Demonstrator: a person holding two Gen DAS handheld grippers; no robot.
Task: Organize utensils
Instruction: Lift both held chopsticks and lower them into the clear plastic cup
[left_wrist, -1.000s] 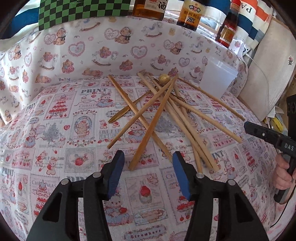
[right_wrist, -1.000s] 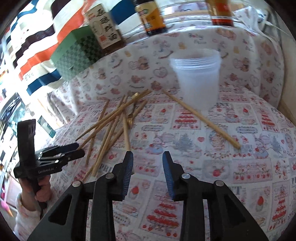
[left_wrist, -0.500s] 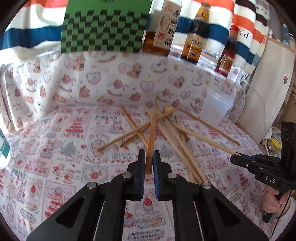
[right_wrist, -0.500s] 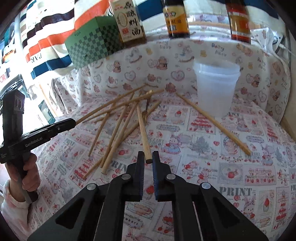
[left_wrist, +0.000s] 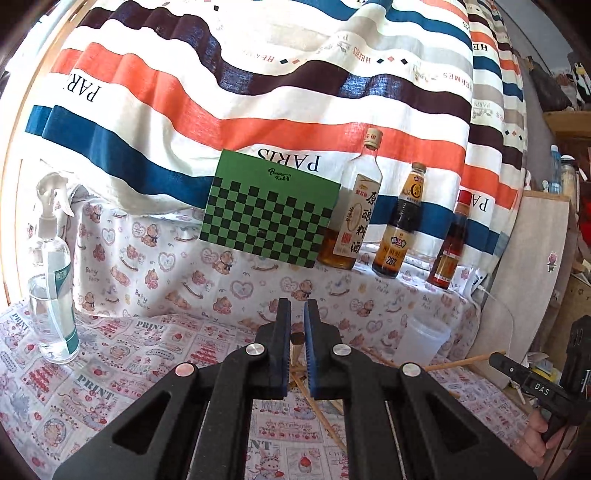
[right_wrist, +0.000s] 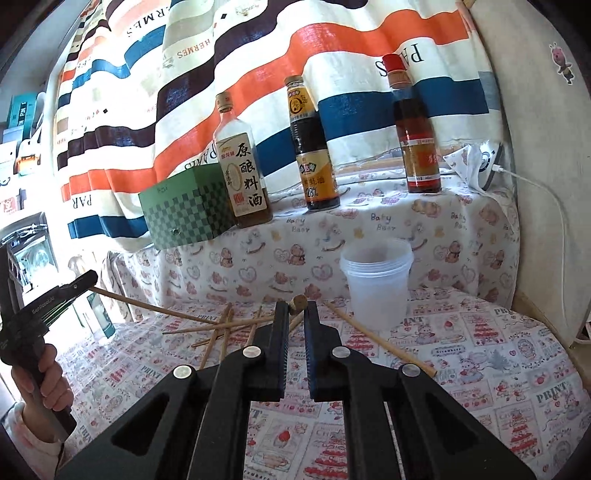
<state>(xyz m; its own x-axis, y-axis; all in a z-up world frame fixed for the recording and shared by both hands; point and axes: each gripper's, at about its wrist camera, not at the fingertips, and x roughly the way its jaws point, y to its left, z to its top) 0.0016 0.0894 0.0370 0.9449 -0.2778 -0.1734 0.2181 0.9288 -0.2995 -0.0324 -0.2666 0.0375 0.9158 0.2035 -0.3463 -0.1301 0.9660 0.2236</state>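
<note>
A striped curtain (left_wrist: 258, 92) hangs behind a patterned tablecloth (right_wrist: 480, 369), where loose chopsticks (right_wrist: 221, 325) lie near a plastic cup (right_wrist: 375, 280). The left gripper (left_wrist: 297, 332) is clamped on one chopstick (left_wrist: 296, 341), the right gripper (right_wrist: 295, 325) on another chopstick (right_wrist: 297, 304), both lifted.

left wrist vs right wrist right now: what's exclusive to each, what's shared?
Left wrist only: the spray bottle standing on the cloth at the left.

Right wrist only: a white cable trailing down at the right, and most of the loose chopsticks.

Both: the green checkered box, three sauce bottles, the plastic cup, and each tool shut on a chopstick.
</note>
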